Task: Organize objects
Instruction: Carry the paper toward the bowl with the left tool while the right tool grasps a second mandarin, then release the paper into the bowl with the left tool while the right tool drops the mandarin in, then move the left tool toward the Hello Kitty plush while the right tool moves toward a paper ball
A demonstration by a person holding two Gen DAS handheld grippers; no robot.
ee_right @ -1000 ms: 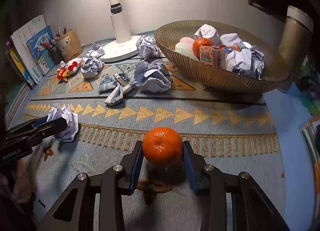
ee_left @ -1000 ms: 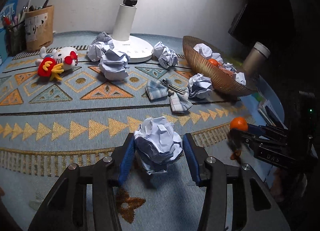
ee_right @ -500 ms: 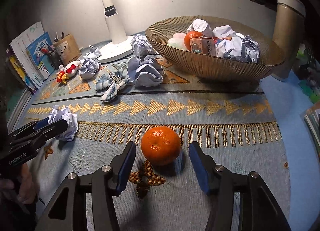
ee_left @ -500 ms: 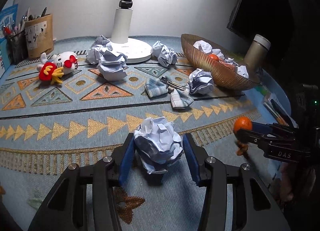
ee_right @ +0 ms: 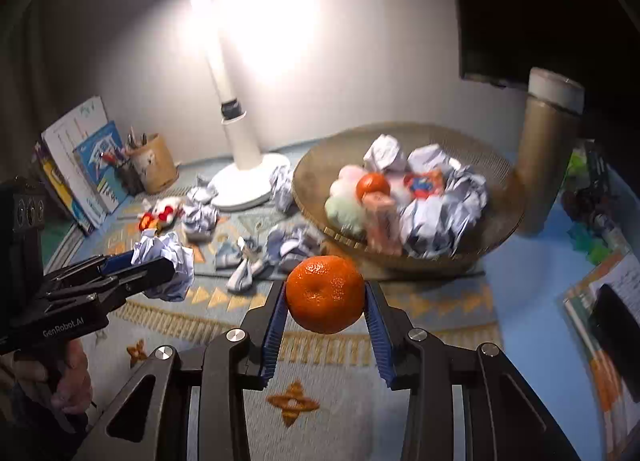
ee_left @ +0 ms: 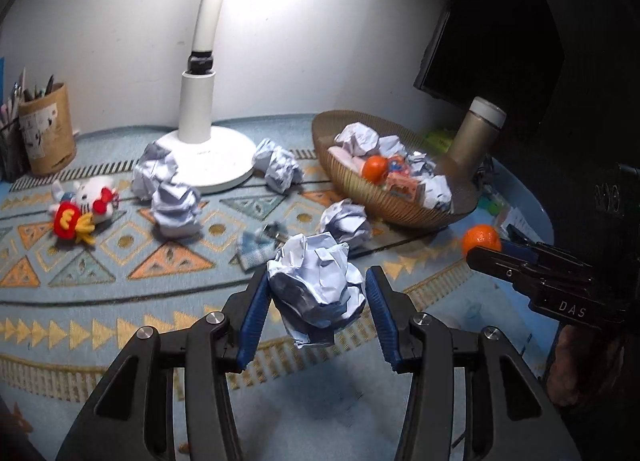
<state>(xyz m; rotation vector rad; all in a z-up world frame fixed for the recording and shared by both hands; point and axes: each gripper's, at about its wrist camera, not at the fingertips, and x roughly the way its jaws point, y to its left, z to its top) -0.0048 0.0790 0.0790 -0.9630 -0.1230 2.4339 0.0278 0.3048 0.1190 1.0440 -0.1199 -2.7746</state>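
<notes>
My left gripper (ee_left: 316, 281) is shut on a crumpled white paper ball (ee_left: 320, 301) and holds it above the patterned mat (ee_left: 120, 281). My right gripper (ee_right: 325, 295) has an orange tangerine (ee_right: 325, 293) between its blue pads; the jaws are closing on it and it hangs clear of the mat. The right gripper's tangerine (ee_left: 480, 237) also shows at the right of the left wrist view. The left gripper's paper ball (ee_right: 172, 261) appears at the left of the right wrist view. Beyond both stands a woven brown basket (ee_left: 384, 201) with paper balls, a tangerine and small packets.
A white desk lamp (ee_left: 200, 133) stands at the back. Several loose paper balls (ee_left: 176, 205), a plush toy (ee_left: 84, 205) and a checked cloth bow (ee_left: 256, 249) lie on the mat. A pen holder (ee_left: 48, 133) is at the left, a tan flask (ee_left: 476, 133) behind the basket, books (ee_right: 80, 157) against the wall.
Both grippers have risen, lifting the paper ball and the tangerine off the mat. Half a second ago the right jaws stood wider around the tangerine; now they press on it.
</notes>
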